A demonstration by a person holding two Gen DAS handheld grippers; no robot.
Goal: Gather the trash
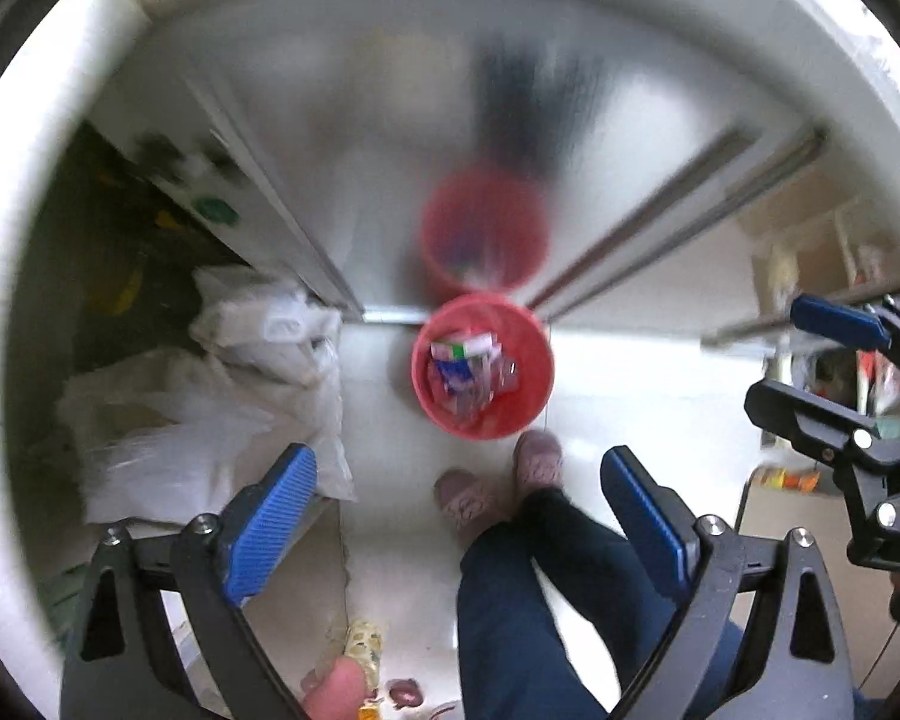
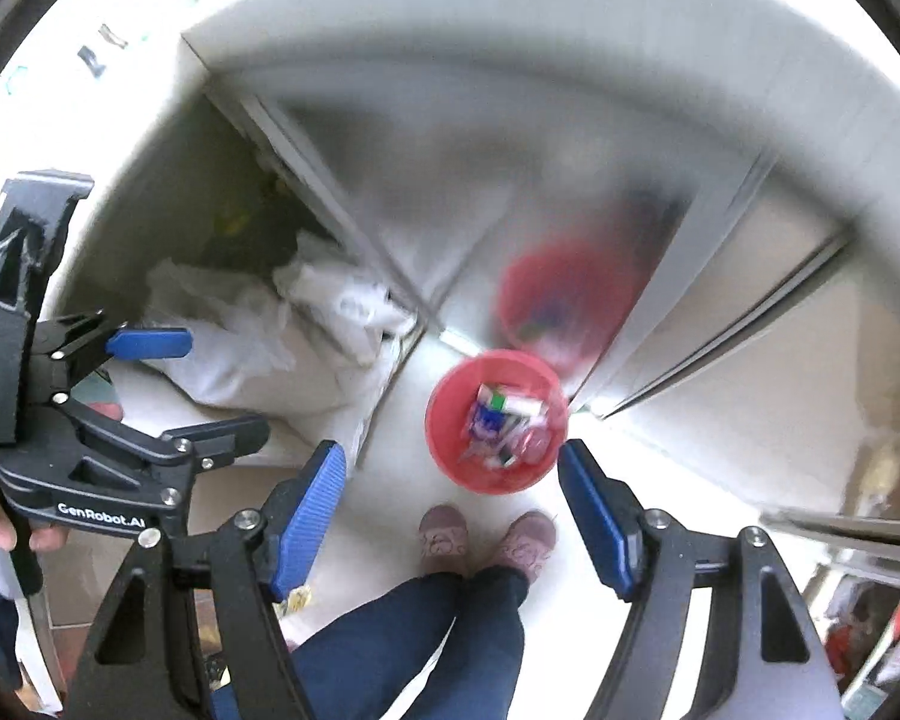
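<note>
a: starting at the left of the left wrist view — lay heaped there, white plastic bags [image 1: 222, 396], crumpled, against a dim open compartment in the upper left.

b: and lower left?

a: showed the left gripper [image 1: 456, 516], blue pads spread wide, nothing between them but floor and legs far below. at the bottom edge, a fingertip [image 1: 336, 690] next to a yellowish wrapper [image 1: 363, 648] on the floor.

b: middle of the frame?

a: sat there, the red bucket [image 1: 483, 366], upright on the pale floor [image 1: 390, 396], filled with wrappers and packets [image 1: 465, 369]. just above it, its blurred red reflection in a shiny door [image 1: 390, 150]. below the bucket, two pink slippers [image 1: 498, 486] and dark blue trousers [image 1: 528, 618].

b: right side?

a: reached in from the right edge, the right gripper [image 1: 822, 360], black frame and one blue pad visible.

b: same order in the right wrist view?

a: far left held the left gripper [image 2: 168, 378] side-on, gripped by a hand [image 2: 6, 534]. then the bags [image 2: 258, 336], centre left. then the right gripper [image 2: 450, 510], pads apart and empty. red bucket [image 2: 497, 420] right of centre, just above and between the pads, well below them in depth. slippers [image 2: 486, 540] under it, trousers [image 2: 414, 642] at bottom centre. blurred shelf clutter at far right, not readable.
</note>
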